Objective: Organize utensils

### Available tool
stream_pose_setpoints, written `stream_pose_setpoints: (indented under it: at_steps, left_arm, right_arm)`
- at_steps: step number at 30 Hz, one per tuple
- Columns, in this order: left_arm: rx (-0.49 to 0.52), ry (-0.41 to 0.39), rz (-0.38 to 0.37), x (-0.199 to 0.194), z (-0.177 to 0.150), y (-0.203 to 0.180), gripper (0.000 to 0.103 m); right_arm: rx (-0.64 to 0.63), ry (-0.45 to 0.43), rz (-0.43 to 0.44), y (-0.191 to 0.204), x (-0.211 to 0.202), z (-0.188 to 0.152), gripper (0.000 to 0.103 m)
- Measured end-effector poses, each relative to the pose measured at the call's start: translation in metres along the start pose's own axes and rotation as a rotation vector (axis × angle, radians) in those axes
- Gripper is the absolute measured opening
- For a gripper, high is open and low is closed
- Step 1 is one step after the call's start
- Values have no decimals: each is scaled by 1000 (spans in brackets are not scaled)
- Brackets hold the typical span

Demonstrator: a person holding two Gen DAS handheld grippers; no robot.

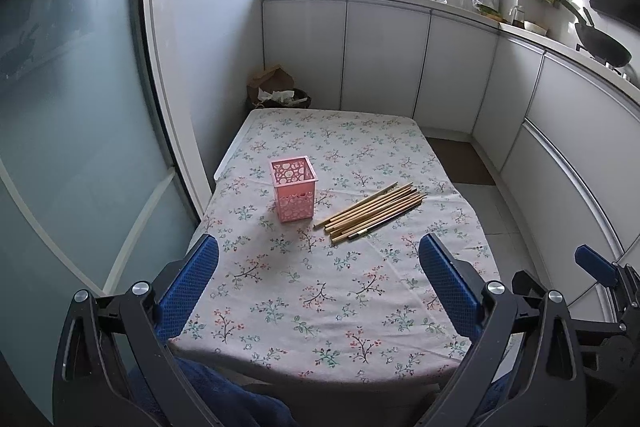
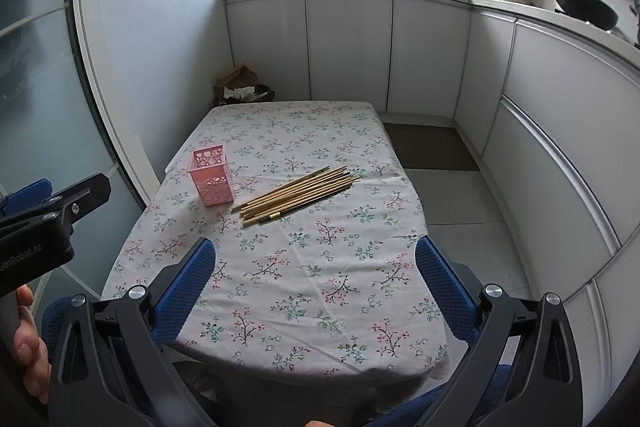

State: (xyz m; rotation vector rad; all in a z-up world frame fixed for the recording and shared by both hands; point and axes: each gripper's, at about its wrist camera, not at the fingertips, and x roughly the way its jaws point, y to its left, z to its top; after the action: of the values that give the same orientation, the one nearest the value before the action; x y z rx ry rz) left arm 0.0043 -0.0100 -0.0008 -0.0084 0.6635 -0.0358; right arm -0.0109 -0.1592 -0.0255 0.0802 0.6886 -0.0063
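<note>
A pink perforated holder (image 1: 295,187) (image 2: 212,176) stands upright on the floral tablecloth (image 1: 340,287) (image 2: 304,267), left of centre. Just right of it lies a loose bundle of several wooden chopsticks (image 1: 372,211) (image 2: 298,195), slanting up to the right. My left gripper (image 1: 318,247) hovers open over the table's near edge, well short of both. My right gripper (image 2: 316,251) is likewise open and empty, at the near edge. In the left wrist view the right gripper's blue fingertip (image 1: 596,267) shows at the far right. The left gripper body (image 2: 48,223) and a hand appear at the left of the right wrist view.
White kitchen cabinets (image 1: 384,63) wrap the far and right sides, with a cluttered counter and a black wok (image 1: 600,43) above. A bin with paper (image 1: 276,91) sits past the table's far left corner. A glass door (image 1: 80,107) runs along the left. Tiled floor (image 2: 452,195) lies right of the table.
</note>
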Motion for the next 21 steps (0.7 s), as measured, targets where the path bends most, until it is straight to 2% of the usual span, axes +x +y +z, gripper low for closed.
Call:
stream_pose_setpoints:
  at_steps: [9,21]
  left_arm:
    - [3,8,-11,1,0,0,96]
    - [3,14,-8,3,1,1,96]
  right_arm:
    - [34,0,43,-7,-1,1,97]
    - [36,14,46,-10,2,1,97]
